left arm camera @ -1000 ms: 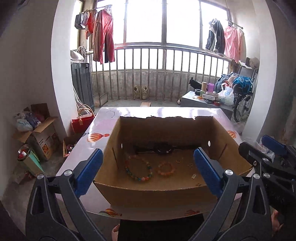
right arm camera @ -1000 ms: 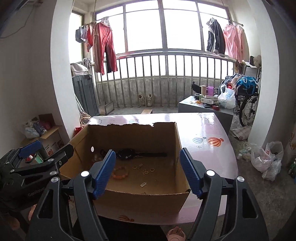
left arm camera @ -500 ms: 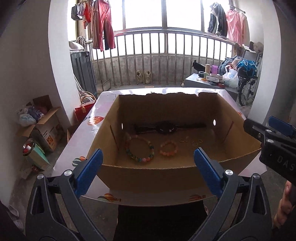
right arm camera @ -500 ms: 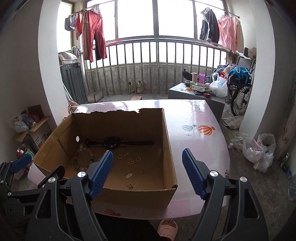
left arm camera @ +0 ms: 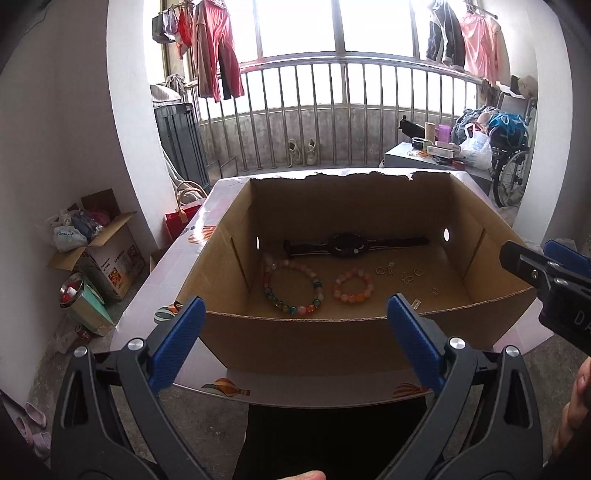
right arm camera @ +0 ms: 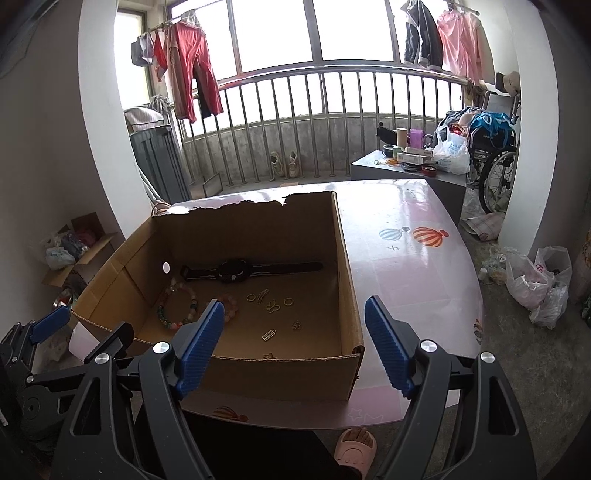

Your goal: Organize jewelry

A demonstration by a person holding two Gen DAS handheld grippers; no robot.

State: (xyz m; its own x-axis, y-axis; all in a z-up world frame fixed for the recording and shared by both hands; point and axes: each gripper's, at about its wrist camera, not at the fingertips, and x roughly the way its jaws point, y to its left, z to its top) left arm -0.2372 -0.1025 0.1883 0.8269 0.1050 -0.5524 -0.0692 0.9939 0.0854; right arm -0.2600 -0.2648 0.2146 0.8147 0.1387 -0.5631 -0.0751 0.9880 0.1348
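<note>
Risk entry: both my tools, left (left arm camera: 293, 341) and right (right arm camera: 291, 345), wide and empty at the near wall of the cardboard box (left arm camera: 314, 339); its small gold rings (right arm camera: 271, 301) may slip my broad pads.

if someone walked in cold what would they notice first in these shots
The open brown cardboard box on the pink balloon-patterned table draws the eye first. On its floor a black wristwatch lies along the back wall, with a large multicoloured bead bracelet and a smaller peach bead bracelet in front of it, and small gold trinkets to their right. Behind, clothes hang at a bright barred window.
</note>
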